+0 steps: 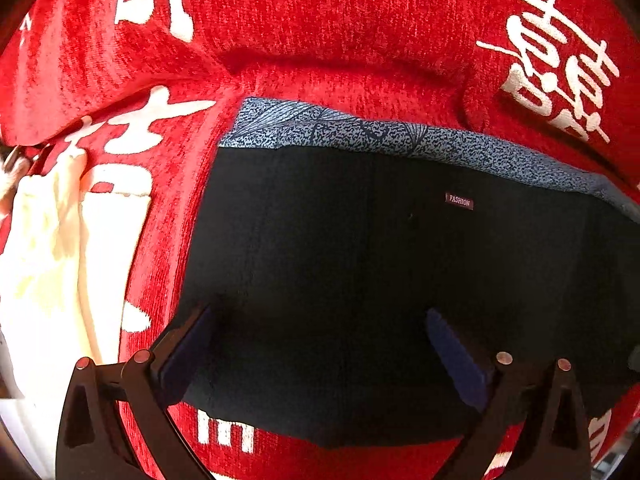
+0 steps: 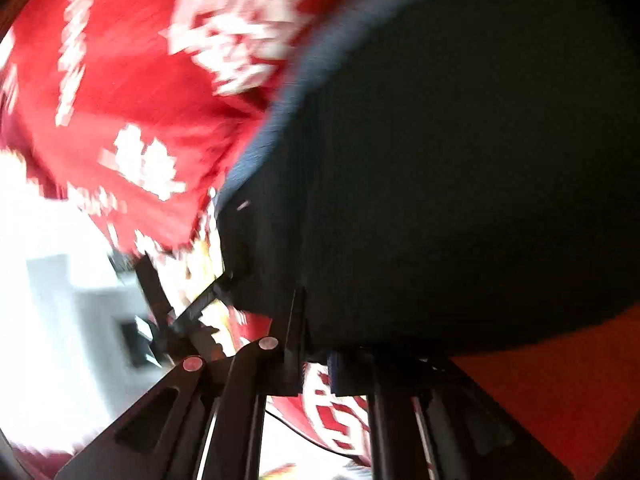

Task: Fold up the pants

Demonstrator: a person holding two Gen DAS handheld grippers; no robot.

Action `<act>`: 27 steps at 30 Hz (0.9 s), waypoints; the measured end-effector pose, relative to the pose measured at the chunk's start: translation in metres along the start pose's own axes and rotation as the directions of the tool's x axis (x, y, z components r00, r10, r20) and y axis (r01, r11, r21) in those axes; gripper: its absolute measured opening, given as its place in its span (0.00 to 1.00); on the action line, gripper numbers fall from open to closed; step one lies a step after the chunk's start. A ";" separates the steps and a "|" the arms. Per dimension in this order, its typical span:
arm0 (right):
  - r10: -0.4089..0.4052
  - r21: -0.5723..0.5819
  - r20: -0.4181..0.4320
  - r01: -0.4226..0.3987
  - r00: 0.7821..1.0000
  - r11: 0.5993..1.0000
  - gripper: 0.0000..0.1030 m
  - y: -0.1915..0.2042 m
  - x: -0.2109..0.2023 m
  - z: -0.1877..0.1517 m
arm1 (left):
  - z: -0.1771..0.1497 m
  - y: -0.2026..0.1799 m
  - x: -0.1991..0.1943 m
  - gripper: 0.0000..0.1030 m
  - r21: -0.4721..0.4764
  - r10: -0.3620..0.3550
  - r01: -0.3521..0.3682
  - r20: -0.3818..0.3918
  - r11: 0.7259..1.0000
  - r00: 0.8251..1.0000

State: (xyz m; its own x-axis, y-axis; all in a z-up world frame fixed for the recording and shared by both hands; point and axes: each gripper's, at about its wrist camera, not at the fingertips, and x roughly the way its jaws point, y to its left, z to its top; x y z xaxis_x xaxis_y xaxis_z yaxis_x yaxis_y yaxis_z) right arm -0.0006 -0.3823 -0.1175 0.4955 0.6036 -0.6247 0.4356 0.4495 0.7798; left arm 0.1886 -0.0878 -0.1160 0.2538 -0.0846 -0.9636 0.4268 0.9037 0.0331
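Left wrist view, nearest first: left gripper (image 1: 318,344) has its fingers (image 1: 188,350) spread wide, the blue pads facing each other, with nothing between them. Both fingertips hang over the near part of the pants (image 1: 392,280); contact with the cloth cannot be judged.

The pants are dark, almost black, and lie flat as a folded block on the red blanket (image 1: 340,40). The near edge of the block ends just past the fingers, where white print on the blanket shows below it. A small tag (image 1: 459,201) reading "FASHION" sits on the upper right part of the dark cloth. Along the far edge runs a blue patterned band (image 1: 360,130), speckled with fan-like lines.

Left of the pants, apart from them, a cream-coloured cloth (image 1: 52,256) lies crumpled on the blanket. Farther off, the blanket has large white characters and a soft ridge just beyond the band.

Right wrist view is heavily motion-blurred. Right gripper (image 2: 316,354): fingers (image 2: 294,344) stand close together at the lower edge of the pants (image 2: 460,180); a narrow gap seems to remain and I cannot tell whether they pinch the fabric. The dark cloth fills the right of this view, with red blanket (image 2: 132,92) behind it at left and a bright white area (image 2: 48,248) at lower left, not identifiable.
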 end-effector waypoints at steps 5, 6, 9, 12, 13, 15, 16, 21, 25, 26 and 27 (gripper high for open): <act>-0.157 -0.064 -0.025 0.155 0.987 0.986 0.08 -0.012 0.011 -0.025 | -0.003 0.000 0.001 1.00 0.034 -0.006 0.005 0.023 0.999 1.000; -0.138 -0.053 -0.012 0.138 0.990 0.989 0.08 -0.015 0.009 -0.027 | -0.003 0.001 0.000 1.00 0.032 -0.004 0.003 0.019 0.999 1.000; -0.135 -0.054 -0.043 0.133 0.990 0.990 0.21 -0.019 -0.001 -0.034 | -0.005 -0.003 -0.007 1.00 0.031 0.034 -0.034 -0.005 0.999 0.999; -0.219 -0.062 -0.084 0.214 0.972 0.975 0.27 -0.021 -0.026 -0.040 | -0.010 -0.018 -0.029 1.00 0.048 0.046 -0.046 0.010 0.998 0.999; -0.248 -0.094 -0.047 0.243 0.968 0.965 0.27 -0.017 -0.043 -0.038 | -0.013 -0.027 -0.036 1.00 0.057 0.032 -0.033 0.017 0.998 0.999; -0.292 -0.156 0.038 0.294 0.956 0.943 0.27 -0.009 -0.067 -0.028 | -0.019 -0.058 -0.052 1.00 0.106 -0.027 0.023 0.036 0.994 0.999; -0.312 -0.176 0.066 0.319 0.948 0.931 0.27 -0.006 -0.073 -0.023 | -0.022 -0.072 -0.056 1.00 0.121 -0.050 0.045 0.041 0.992 0.998; -0.438 -0.286 0.103 0.449 0.893 0.847 0.26 -0.015 -0.063 0.014 | -0.037 -0.163 -0.039 1.00 0.187 -0.168 0.165 0.000 0.968 0.986; -0.503 -0.318 0.132 0.517 0.854 0.795 0.05 -0.033 -0.075 0.016 | -0.050 -0.182 -0.014 1.00 0.215 -0.126 0.122 0.006 0.969 0.992; -0.497 -0.245 0.128 0.513 0.858 0.823 0.04 -0.044 -0.089 0.020 | -0.047 -0.175 -0.013 1.00 0.187 -0.146 0.149 -0.029 0.971 0.989; -0.493 -0.199 0.125 0.508 0.861 0.838 0.05 -0.045 -0.095 0.024 | -0.045 -0.172 -0.013 1.00 0.175 -0.145 0.151 -0.045 0.973 0.988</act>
State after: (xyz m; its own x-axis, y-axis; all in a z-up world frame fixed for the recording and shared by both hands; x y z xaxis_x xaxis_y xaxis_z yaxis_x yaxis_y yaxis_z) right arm -0.0489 -0.4754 -0.0940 0.3055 0.2161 -0.9274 0.4674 0.8145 0.3438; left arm 0.0729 -0.2229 -0.1211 0.1496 -0.1960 -0.9691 0.6056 0.7929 -0.0669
